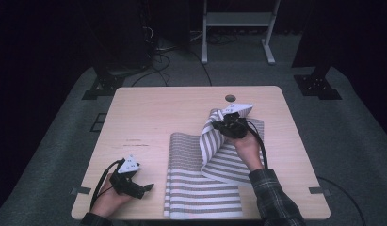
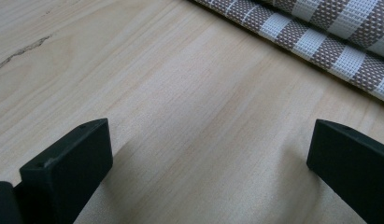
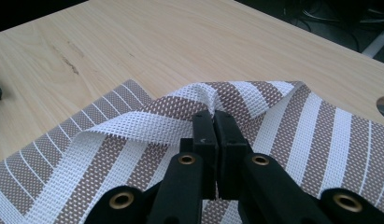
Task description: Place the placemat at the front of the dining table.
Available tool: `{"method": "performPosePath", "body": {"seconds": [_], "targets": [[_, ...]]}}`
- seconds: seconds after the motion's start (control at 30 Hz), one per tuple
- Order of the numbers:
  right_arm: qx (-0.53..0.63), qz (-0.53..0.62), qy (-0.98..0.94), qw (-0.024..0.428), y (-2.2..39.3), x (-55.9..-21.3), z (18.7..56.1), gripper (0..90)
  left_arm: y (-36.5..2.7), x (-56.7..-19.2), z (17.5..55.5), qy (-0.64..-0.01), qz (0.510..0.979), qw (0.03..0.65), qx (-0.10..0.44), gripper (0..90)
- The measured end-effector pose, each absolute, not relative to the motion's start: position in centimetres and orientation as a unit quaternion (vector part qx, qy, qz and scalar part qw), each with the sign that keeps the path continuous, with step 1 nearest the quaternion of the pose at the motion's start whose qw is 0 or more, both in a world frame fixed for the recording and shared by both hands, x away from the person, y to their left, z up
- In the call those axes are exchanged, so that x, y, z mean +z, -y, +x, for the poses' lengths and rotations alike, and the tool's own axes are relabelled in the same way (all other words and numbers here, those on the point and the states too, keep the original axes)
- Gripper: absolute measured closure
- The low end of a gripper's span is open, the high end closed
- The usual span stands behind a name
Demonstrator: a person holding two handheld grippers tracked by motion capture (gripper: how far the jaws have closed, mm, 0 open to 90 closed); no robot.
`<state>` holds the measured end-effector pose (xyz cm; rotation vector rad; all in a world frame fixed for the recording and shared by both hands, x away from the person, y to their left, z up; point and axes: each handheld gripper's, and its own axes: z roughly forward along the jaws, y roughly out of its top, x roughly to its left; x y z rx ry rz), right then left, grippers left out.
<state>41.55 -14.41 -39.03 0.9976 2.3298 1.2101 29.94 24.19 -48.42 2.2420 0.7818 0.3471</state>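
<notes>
Right hand-held gripper (image 3: 213,122) clamps the striped placemat's (image 1: 203,188) lifted corner at two o'clock; left hand-held gripper (image 1: 145,188) rests apart on the tabletop (image 1: 158,113).

No readable text

No words, labels, brands, numbers or signs legible on the striped mat (image 3: 292,126) pinched between the right jaws or on the wooden table (image 2: 180,93) ahead of the left jaws.

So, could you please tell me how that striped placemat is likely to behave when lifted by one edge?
Probably semi-floppy: the striped placemat curls where the right claw lifts its edge. Its open mesh weave suggests it is light. The pinched edge looks securely held, so likely not slippery.
</notes>
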Motion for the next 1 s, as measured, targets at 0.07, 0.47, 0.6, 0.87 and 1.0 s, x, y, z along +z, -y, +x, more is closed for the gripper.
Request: {"method": "performPosePath", "body": {"seconds": [0.07, 0.47, 0.6, 0.87, 1.0], "targets": [[0.428, 0.347, -0.818, 0.167, 14.0, -38.9, 41.6, 88.5, -24.2, -48.4, 29.9, -0.303, 0.871, 0.362, 0.135, 0.0], [0.431, 0.324, -0.826, 0.163, 11.5, -38.4, 41.9, 88.4, -24.2, -48.4, 29.9, -0.303, 0.871, 0.362, 0.135, 0.0], [0.435, 0.317, -0.828, 0.156, 10.6, -38.4, 41.9, 88.5, -24.2, -48.4, 29.9, -0.303, 0.871, 0.362, 0.135, 0.0], [0.442, 0.302, -0.832, 0.146, 8.5, -38.2, 41.9, 88.4, -24.2, -48.4, 29.9, -0.303, 0.871, 0.362, 0.136, 0.0], [0.447, 0.296, -0.832, 0.142, 7.6, -38.0, 41.8, 88.4, -24.2, -48.4, 29.9, -0.303, 0.871, 0.362, 0.135, 0.0]]}}
